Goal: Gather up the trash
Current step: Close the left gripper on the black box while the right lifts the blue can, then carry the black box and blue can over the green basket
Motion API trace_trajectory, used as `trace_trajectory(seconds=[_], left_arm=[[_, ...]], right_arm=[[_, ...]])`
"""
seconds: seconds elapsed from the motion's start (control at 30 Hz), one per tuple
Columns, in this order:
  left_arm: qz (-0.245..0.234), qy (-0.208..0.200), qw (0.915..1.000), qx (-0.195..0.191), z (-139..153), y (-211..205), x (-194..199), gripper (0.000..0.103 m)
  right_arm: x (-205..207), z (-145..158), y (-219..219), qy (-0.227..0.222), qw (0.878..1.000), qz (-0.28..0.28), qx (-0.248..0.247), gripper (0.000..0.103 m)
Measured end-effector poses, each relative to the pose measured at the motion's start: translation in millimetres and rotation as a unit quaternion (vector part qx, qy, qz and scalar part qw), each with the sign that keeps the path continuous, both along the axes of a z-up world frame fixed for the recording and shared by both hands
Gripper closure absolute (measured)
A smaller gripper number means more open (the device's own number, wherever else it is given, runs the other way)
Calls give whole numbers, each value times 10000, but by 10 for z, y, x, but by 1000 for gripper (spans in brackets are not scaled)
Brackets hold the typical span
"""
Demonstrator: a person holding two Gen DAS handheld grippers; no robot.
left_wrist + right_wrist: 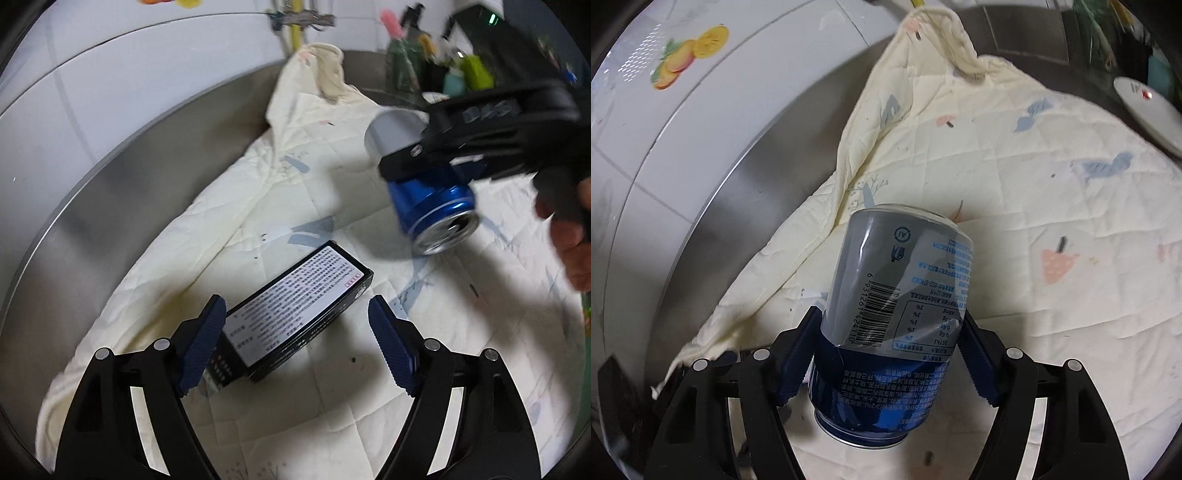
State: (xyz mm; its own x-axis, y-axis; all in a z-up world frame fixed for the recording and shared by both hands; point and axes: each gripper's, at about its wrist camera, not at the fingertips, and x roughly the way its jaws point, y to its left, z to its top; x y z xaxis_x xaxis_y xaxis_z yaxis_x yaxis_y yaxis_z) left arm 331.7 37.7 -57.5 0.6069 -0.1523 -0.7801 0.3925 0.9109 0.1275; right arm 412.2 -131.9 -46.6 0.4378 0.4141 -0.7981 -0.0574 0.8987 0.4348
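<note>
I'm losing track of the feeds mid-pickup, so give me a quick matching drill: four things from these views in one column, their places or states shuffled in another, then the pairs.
Things:
1. can
2. black box
3. quilted cloth
4. white plate

Places or states:
A. spread over the metal counter
B. clamped by the right gripper, off the cloth
C. lying flat between the open fingers of the left gripper, not gripped
D. at the cloth's far right edge

Pairs: 1-B, 2-C, 3-A, 4-D
</note>
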Motion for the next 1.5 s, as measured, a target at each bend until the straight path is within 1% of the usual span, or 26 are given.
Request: trace_trajectory(seconds=[0.1,0.17,0.23,0.5,0.57,0.67,0.73,1.0,1.03,1.07,1.1,1.13,1.2,1.3,1.4,1.5], left_arm=[[-270,36,9991,331,-67,-70,54,25],[-410,158,9981,432,-123,-77,104,25],[-471,194,9967,624,-173,-76,151,24],[-743,575,9946,434,-207,-7,379,23],[-773,589,9940,511,-212,-20,384,21],[-859,661,9932,421,-183,-9,417,18],[-870,640,9930,472,-185,-7,427,18],[-1014,894,9903,320,-266,17,519,18],[-1014,936,9901,253,-269,21,527,20],[-1028,994,9896,154,-269,24,533,29],[-1050,1039,9890,56,-266,29,529,37],[-1063,1039,9889,-7,-254,27,513,39],[-1061,992,9894,13,-247,1,456,45],[-1005,1015,9897,-8,-240,-25,397,52],[-840,1013,9913,-2,-223,-60,342,56],[-679,965,9930,57,-194,-122,273,58]], right_arm=[[-99,86,-105,-59,9998,159,-96,33],[-148,119,-175,-87,9995,250,-172,33],[-231,162,-291,-121,9993,289,-187,33],[-439,180,-593,-134,9987,411,-259,33],[-506,179,-645,-133,9986,442,-270,33],[-631,190,-718,-129,9985,459,-286,33],[-706,195,-771,-133,9984,468,-287,33],[-1020,220,-1005,-169,9981,488,-328,33],[-1048,223,-1028,-169,9982,478,-332,33],[-1108,221,-1081,-170,9983,455,-335,33],[-1120,214,-1111,-164,9984,434,-333,33],[-1176,202,-1164,-149,9986,395,-318,33],[-1264,192,-1235,-142,9989,337,-284,33],[-1395,183,-1352,-175,9991,225,-302,33],[-1537,185,-1474,-200,9994,107,-262,33],[-1678,205,-1585,-226,9994,-14,-274,33]])
